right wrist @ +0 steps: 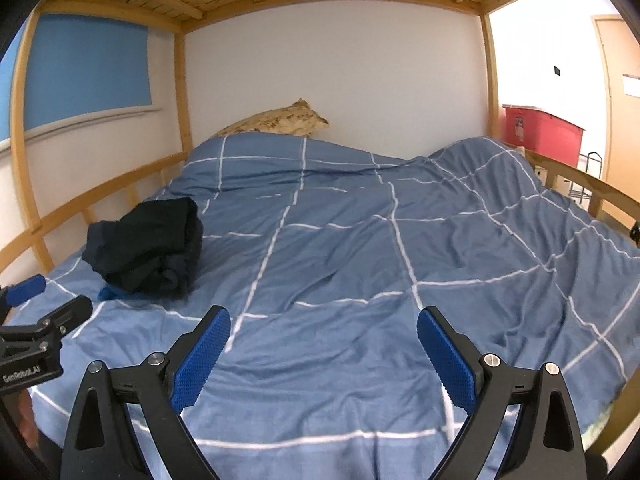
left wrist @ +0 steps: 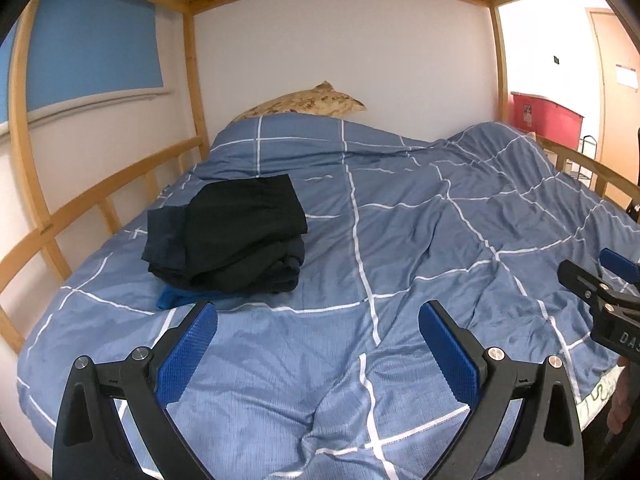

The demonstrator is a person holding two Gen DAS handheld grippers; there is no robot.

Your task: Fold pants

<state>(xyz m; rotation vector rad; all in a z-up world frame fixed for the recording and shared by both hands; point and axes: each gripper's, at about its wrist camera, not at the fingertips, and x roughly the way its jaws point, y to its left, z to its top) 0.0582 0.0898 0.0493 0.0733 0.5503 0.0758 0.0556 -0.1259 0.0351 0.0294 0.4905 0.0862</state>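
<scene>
A: Status at that frame?

B: Both tools were idle. Left gripper (left wrist: 318, 322) had its jaws spread wide, nothing between them, hanging over bare duvet (left wrist: 420, 240). Right gripper (right wrist: 324, 328) was the same: spread, empty, above the cover.

A: Where were the pants?

B: Dark pile (left wrist: 232, 236) on the left half of the bed, near the wooden side rail (left wrist: 104, 196). From the right wrist view it sat up and left of the right tool (right wrist: 148, 244). It looked like a stack of folded dark garments, black piece on top, with a blue item (left wrist: 176, 296) sticking out underneath at the near edge. Couldn't tell which layer was the pants or how many pieces were in the stack.

A: So which step?

B: My read: either between items or finished. Neither tool touched cloth, and the top piece looked squared off. No unfolded garment was visible on the duvet.

A: Next move?

B: If more folding was due, the left tool was closer and would need to reach forward and left to the near edge of the stack. Risk I'd flag: pinching several layers at once and dragging the whole stack. The duvet was wrinkled, so a flat spot mid-bed would have suited spreading better.
</scene>
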